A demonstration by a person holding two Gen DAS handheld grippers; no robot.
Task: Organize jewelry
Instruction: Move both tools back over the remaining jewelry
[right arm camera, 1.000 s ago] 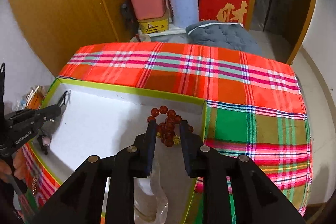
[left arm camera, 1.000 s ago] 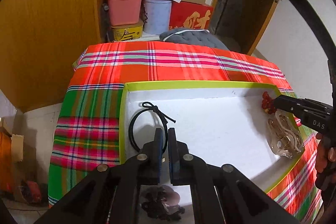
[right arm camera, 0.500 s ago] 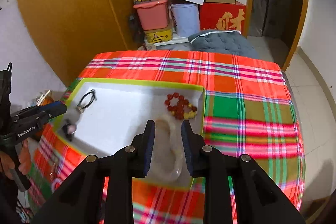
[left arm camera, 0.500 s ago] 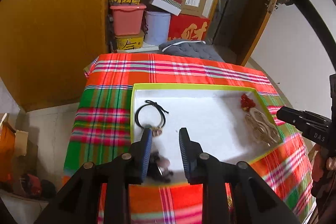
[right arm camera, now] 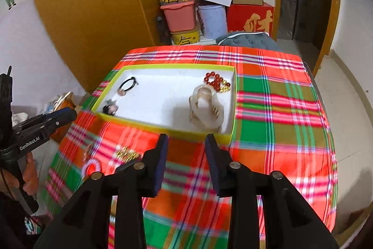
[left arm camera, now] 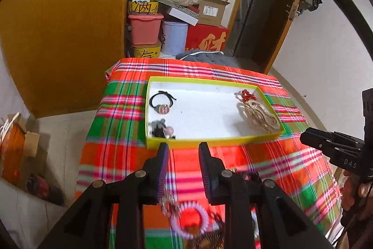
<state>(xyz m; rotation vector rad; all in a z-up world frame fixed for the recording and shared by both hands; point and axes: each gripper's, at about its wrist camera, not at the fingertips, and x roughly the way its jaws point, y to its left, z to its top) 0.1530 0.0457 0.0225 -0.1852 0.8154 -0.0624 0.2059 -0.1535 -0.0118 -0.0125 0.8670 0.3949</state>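
A white box with a yellow-green rim [left arm camera: 209,144] [right arm camera: 163,126] sits on the plaid tablecloth. In it lie a black hair tie with a charm [left arm camera: 160,103] [right arm camera: 127,85], a dark hair clip [left arm camera: 162,130] [right arm camera: 109,107], a red bead bracelet [left arm camera: 248,95] [right arm camera: 216,82] and a clear claw clip [left arm camera: 261,118] [right arm camera: 206,109]. A white-pink bead bracelet [left arm camera: 188,221] [right arm camera: 92,167] and a gold piece [right arm camera: 127,154] lie loose on the cloth in front of the box. My left gripper [left arm camera: 183,151] is open and empty, above the loose pieces. My right gripper [right arm camera: 186,141] is open and empty before the box's front rim.
The table's cloth [right arm camera: 279,109] hangs over the edges. Behind the table stand stacked boxes, a pink tub [left arm camera: 144,28] and a red carton [right arm camera: 250,18]. A wooden wardrobe [right arm camera: 88,4] is at the left, a doorway at the right.
Both grippers have pulled back out of the box towards the front of the table and opened wider. The left one let go in the box; the jewelry there stays put.
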